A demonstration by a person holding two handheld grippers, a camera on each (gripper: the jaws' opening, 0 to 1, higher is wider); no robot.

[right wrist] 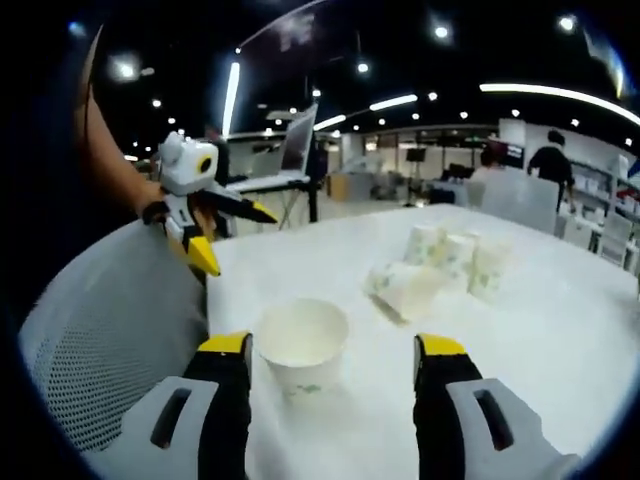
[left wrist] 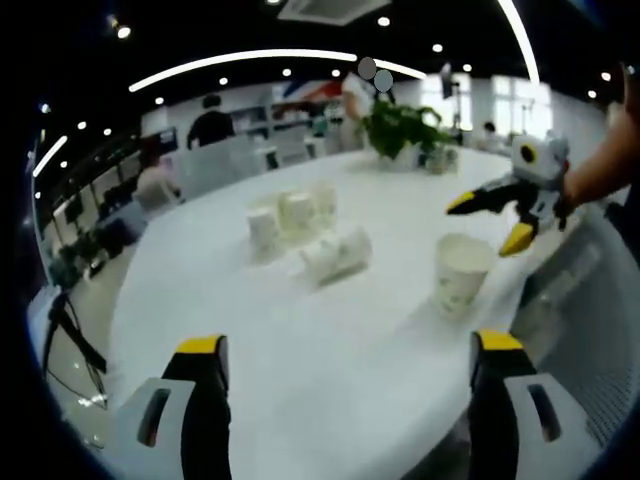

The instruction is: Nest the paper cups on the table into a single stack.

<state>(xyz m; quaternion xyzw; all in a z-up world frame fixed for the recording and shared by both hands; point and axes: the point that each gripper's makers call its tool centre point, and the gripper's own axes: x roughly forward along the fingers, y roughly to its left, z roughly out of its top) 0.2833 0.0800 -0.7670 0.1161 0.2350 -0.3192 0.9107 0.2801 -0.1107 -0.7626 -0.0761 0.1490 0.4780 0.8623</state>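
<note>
The right gripper (right wrist: 330, 365) hangs low over the white table (right wrist: 560, 330) with its jaws spread wide, one on each side of an upright paper cup (right wrist: 302, 350) that stands near the table's edge; nothing is pinched yet, and whether the yellow tips touch the cup wall cannot be told. The left gripper (left wrist: 350, 350) also has its jaws spread and empty, well back from the same upright paper cup (left wrist: 460, 272). Farther in, a cup lying on its side (left wrist: 337, 255) rests just in front of a cluster of standing cups (left wrist: 290, 215), which look to be mouth-down (the blur leaves this uncertain). The main risk, as I judge it, is the light, thin-walled cup: too hard a squeeze could crush its rim so it will not nest, and an off-centre close could tip it or push it off the nearby edge toward the mesh chair (right wrist: 110, 330). Reaching into the cluster carelessly could also topple its neighbours.
</note>
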